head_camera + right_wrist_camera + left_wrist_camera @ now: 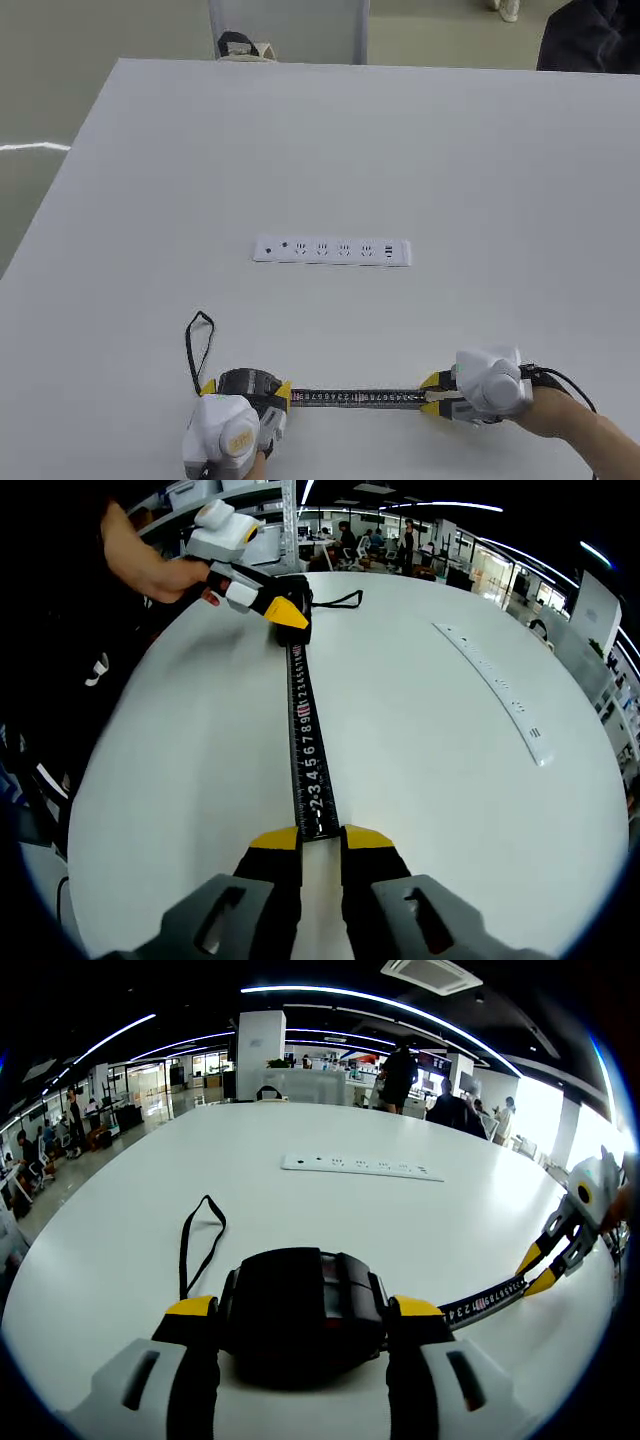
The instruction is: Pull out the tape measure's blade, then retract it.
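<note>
At the near edge of the desk [400, 150], my left gripper [246, 392] clamps the tape measure [300, 1305]; my right gripper [320, 838] pinches the blade [305, 750], pulled out rightward. Next I should guide it back.

The tape measure case [250, 381] is sitting on the tabletop [450, 150], clamped between the jaws of the left tool [246, 390]; the blade [355, 398] is running out to that tool's right, lying along the tabletop and ending pinched in the right tool [433, 395]; the strap [198, 345] is trailing just ahead and left of the left tool; the power strip [332, 251] is lying well ahead of both tools, crosswise, roughly midway between them.
</note>
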A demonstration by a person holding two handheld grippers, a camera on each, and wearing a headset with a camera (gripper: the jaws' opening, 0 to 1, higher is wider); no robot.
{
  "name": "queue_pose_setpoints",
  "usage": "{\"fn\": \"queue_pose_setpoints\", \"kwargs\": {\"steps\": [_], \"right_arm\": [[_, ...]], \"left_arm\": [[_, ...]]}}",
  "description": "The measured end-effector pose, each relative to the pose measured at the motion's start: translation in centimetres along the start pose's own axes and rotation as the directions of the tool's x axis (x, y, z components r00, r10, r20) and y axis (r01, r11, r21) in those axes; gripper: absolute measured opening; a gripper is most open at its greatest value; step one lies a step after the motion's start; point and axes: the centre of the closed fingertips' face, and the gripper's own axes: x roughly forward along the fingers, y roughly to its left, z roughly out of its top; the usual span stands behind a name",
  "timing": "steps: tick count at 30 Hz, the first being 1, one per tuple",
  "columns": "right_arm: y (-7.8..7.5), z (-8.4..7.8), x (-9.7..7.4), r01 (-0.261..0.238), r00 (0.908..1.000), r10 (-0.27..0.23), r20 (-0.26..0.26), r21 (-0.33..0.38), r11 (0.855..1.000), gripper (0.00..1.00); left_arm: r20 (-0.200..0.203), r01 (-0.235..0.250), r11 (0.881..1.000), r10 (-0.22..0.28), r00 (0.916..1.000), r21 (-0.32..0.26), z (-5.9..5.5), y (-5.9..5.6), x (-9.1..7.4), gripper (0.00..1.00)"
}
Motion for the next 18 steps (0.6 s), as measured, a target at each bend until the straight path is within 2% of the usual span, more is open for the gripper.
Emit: {"fn": "queue_pose_setpoints", "kwargs": {"steps": [18], "right_arm": [[0.02,0.11,0.03,-0.007,0.9998,0.007,-0.019,-0.008,1.0,0.12]], "left_arm": [[0.034,0.022,1.0,-0.021,0.9992,-0.006,0.01,0.15,-0.1,0.64]]}}
